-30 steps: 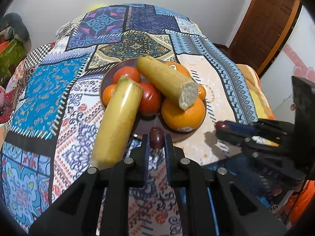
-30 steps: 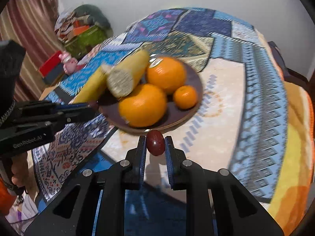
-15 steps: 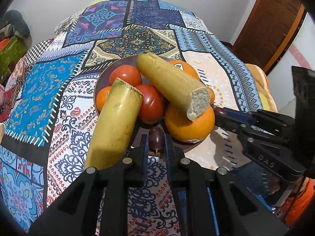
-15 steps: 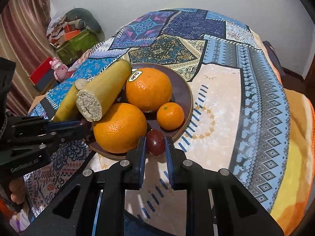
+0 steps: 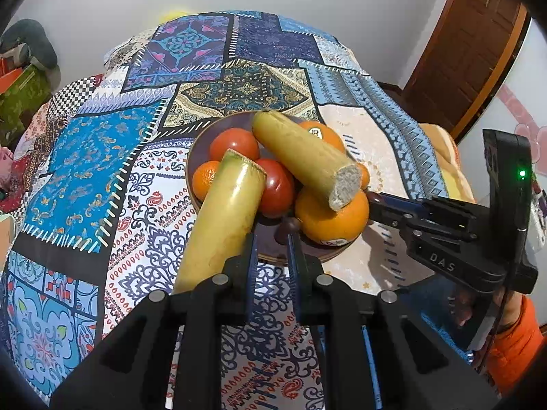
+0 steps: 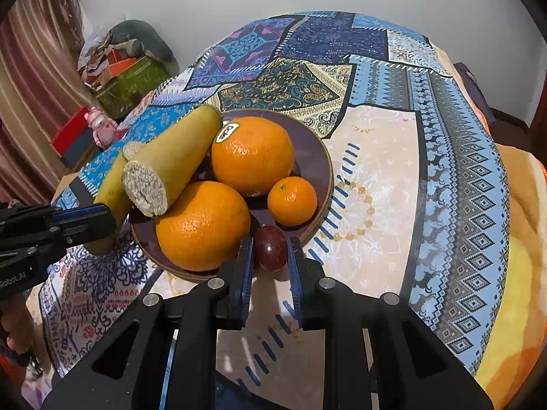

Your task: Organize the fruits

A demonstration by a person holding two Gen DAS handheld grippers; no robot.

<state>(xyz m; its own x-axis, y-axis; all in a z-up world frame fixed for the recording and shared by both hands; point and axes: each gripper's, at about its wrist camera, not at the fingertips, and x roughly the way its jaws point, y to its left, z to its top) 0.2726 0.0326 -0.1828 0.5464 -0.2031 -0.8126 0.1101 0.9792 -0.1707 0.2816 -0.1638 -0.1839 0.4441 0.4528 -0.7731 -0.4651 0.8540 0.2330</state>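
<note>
A brown plate (image 5: pixel 201 143) on the patchwork cloth holds two yellow cane pieces (image 5: pixel 225 212), tomatoes (image 5: pixel 236 143), big oranges (image 6: pixel 253 153) and small mandarins (image 6: pixel 292 200). My left gripper (image 5: pixel 272 242) is at the plate's near rim with its jaws opening. Nothing is pinched between them. A small dark red fruit (image 5: pixel 288 228) lies on the plate just past the right fingertip. My right gripper (image 6: pixel 270 251) is shut on a second dark red fruit (image 6: pixel 270 247) over the plate's (image 6: pixel 314 157) near rim, beside the front orange (image 6: pixel 201 225). It also shows in the left wrist view as the right gripper (image 5: pixel 374 201).
The round table's patchwork cloth (image 5: pixel 85 171) drops off at the edges. A wooden door (image 5: pixel 478 44) stands at the far right, with boxes and bundles (image 6: pixel 130 68) by the wall on the left. An orange sleeve (image 5: pixel 512 345) is behind the right gripper. The left gripper (image 6: pixel 102 218) reaches in beside the cane.
The left gripper's jaws have parted and its dark fruit has dropped onto the plate. The right gripper has come in to the plate's rim with its fruit.
</note>
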